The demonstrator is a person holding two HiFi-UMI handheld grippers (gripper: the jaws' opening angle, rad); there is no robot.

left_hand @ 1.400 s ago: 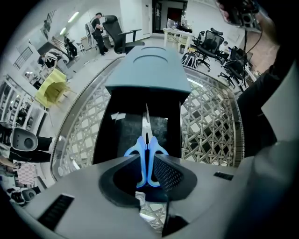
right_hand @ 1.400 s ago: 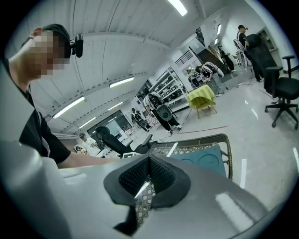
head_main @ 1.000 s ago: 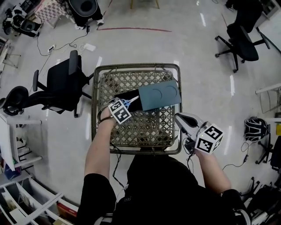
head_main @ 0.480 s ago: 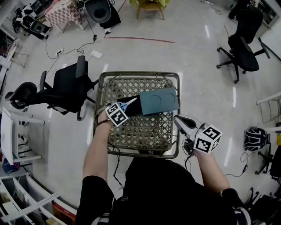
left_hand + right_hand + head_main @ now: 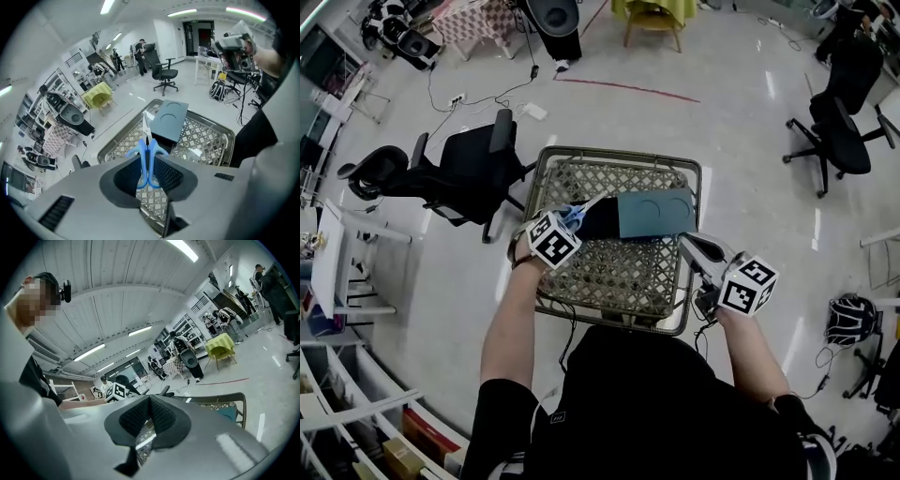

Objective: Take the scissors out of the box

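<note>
Woven surface point(image 5: 684, 309): carries the box, right gripper near its right rim.
Box point(image 5: 654, 213): teal, lying flat, not shifted on the weave; dark open end turned toward the left gripper.
Right gripper point(image 5: 149, 399): fingers pressed together on nothing.
Left gripper point(image 5: 150, 161): raised since a second ago; fingers pinching the blue handles.
Scissors point(image 5: 146, 136): lifted along between those fingers, blades pointing at the box mouth; apparently clear of it, so removal looks all but done.
</note>
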